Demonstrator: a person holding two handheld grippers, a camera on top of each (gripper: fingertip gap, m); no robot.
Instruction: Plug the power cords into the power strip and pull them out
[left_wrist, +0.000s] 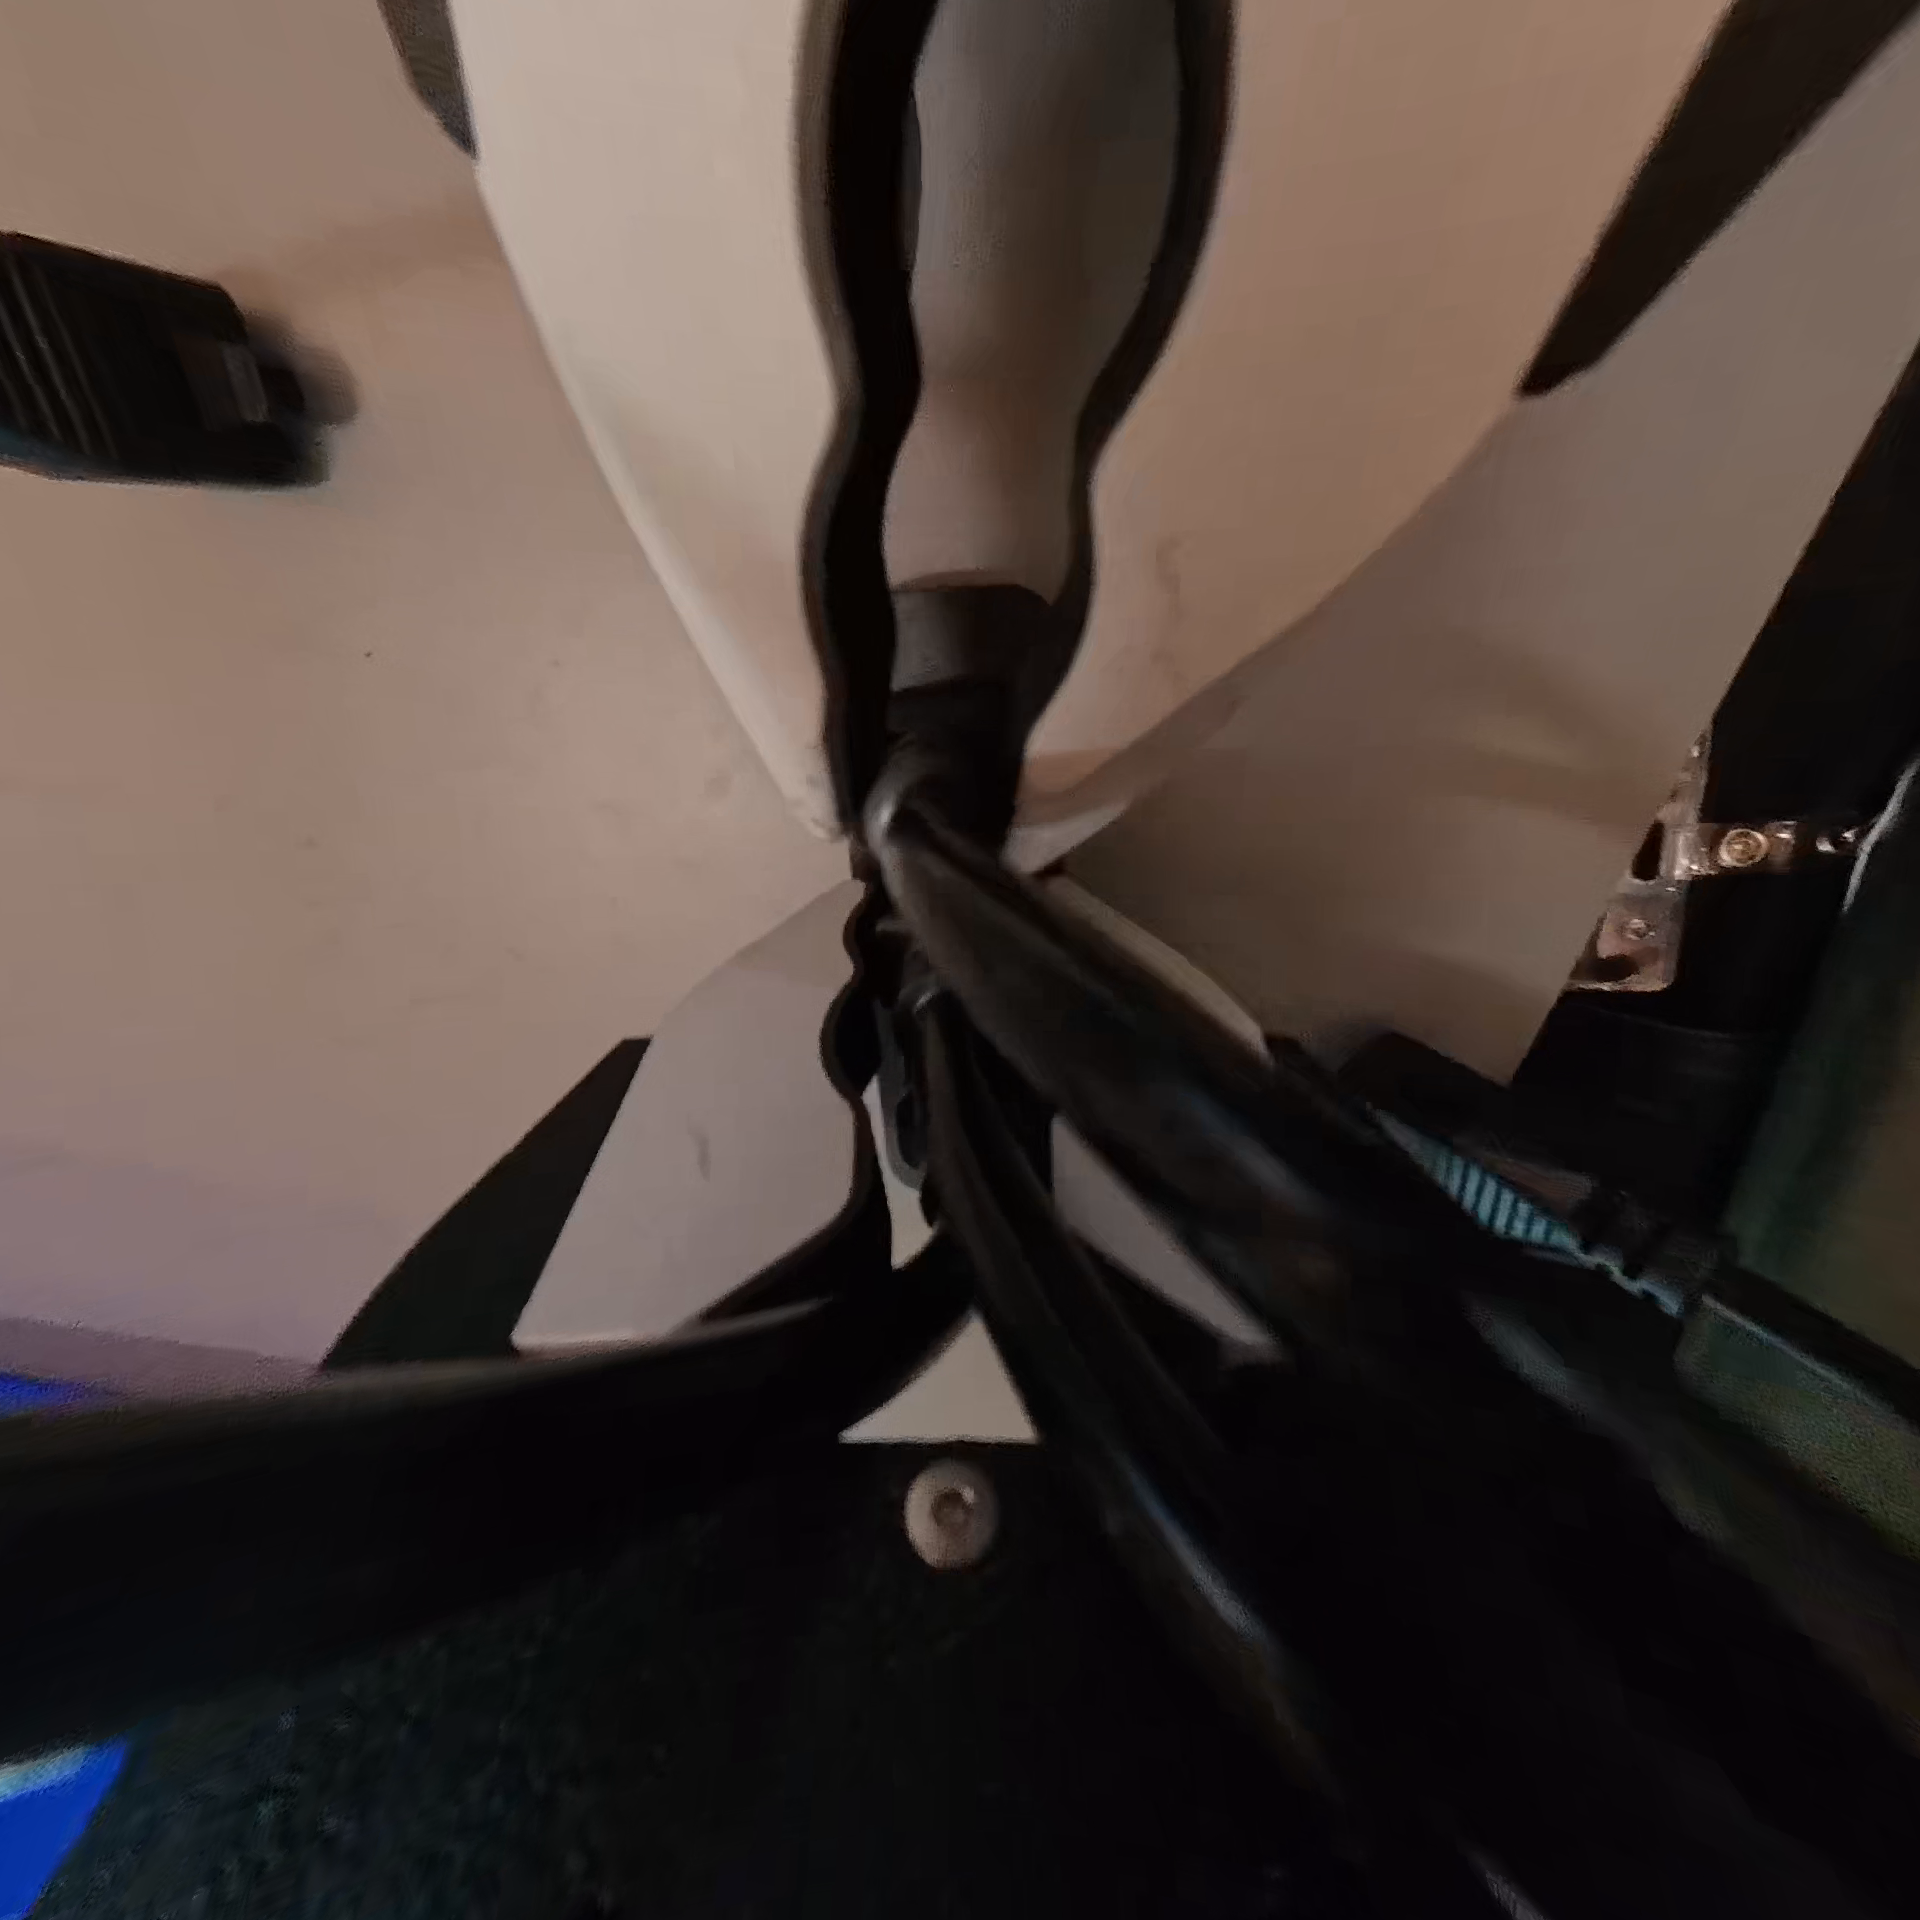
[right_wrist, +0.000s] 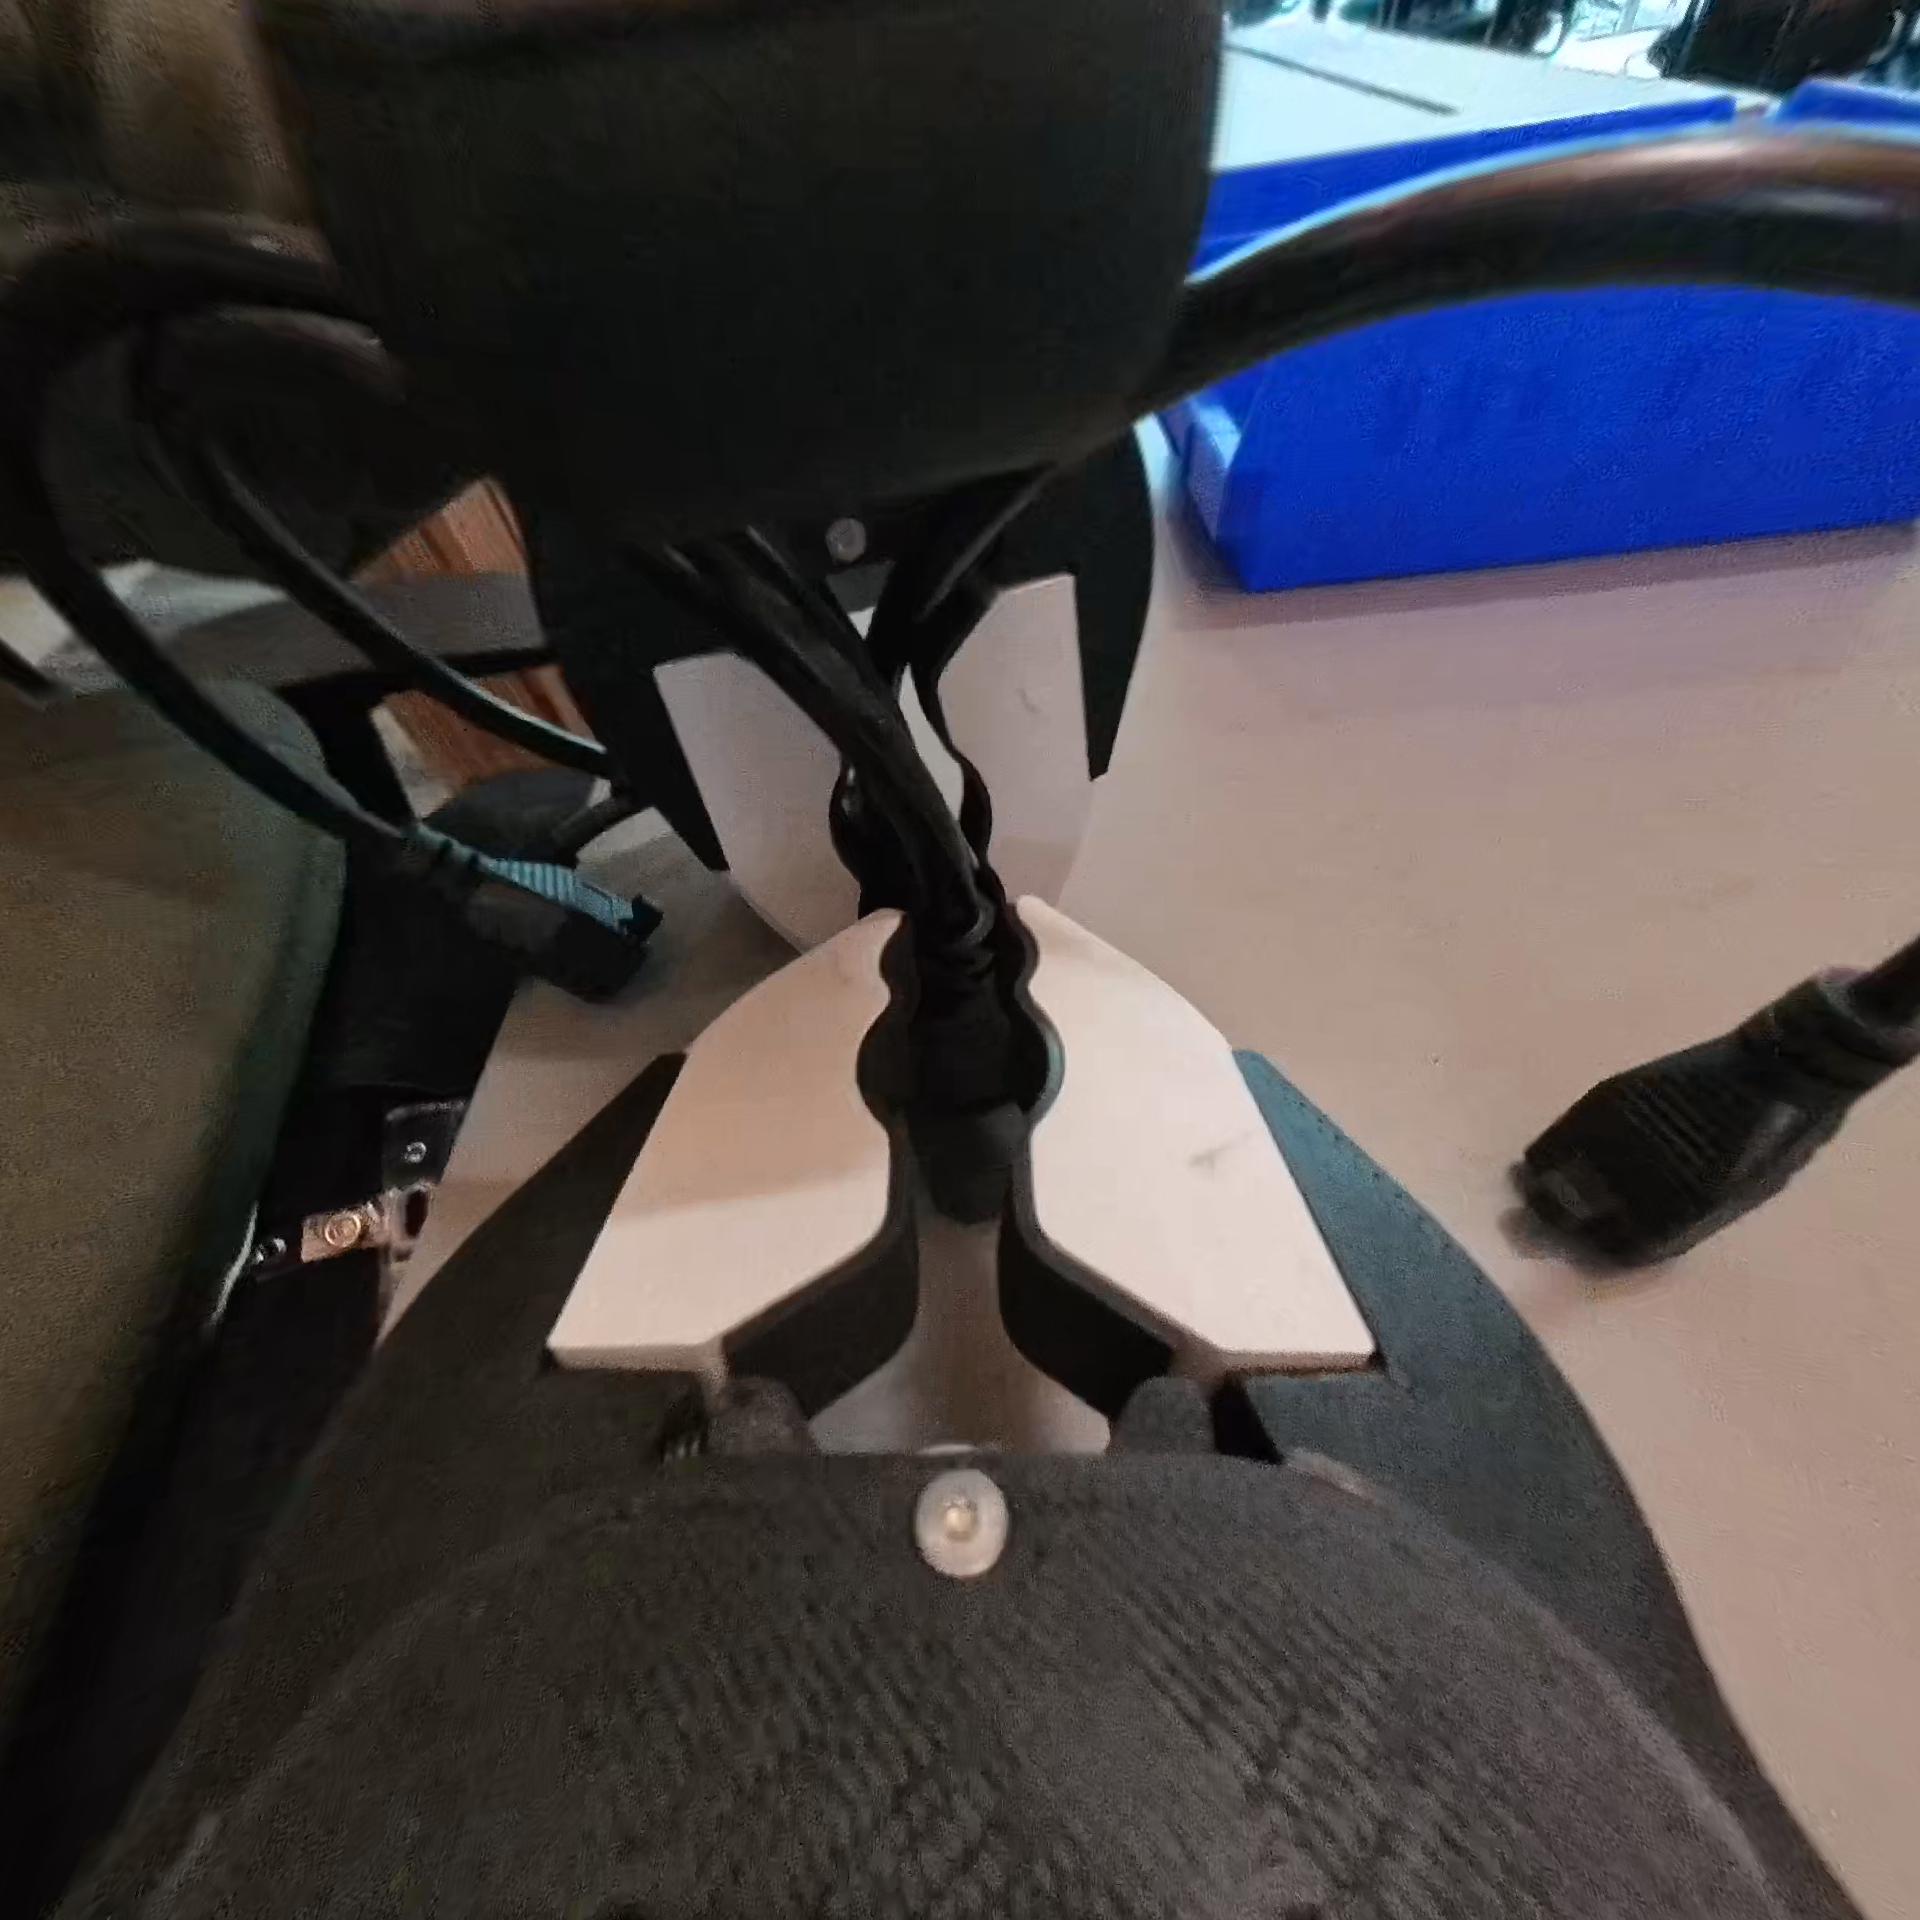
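Both grippers face each other tip to tip over the beige table (right_wrist: 1455, 831). My right gripper (right_wrist: 951, 935) is shut on the thick moulded end of a black power cord (right_wrist: 966, 1122). My left gripper (left_wrist: 894, 935) is shut on the same cord (left_wrist: 1039, 1018) just behind that end. In the left wrist view the right gripper (left_wrist: 935, 821) comes in from the top. In the right wrist view the left gripper (right_wrist: 904, 831) comes in from above. The cord runs back to a blue-striped tie (right_wrist: 561, 894). No power strip is in view.
A second black plug (right_wrist: 1683, 1122) lies loose on the table to the right; it also shows in the left wrist view (left_wrist: 135, 364). A blue block (right_wrist: 1558, 436) stands at the back right. A dark frame with a metal bracket (right_wrist: 343, 1226) is at the left. Left tips to right tips: about 5 cm. Left tips and right tips are each some 30 cm from the blue block (right_wrist: 1558, 436).
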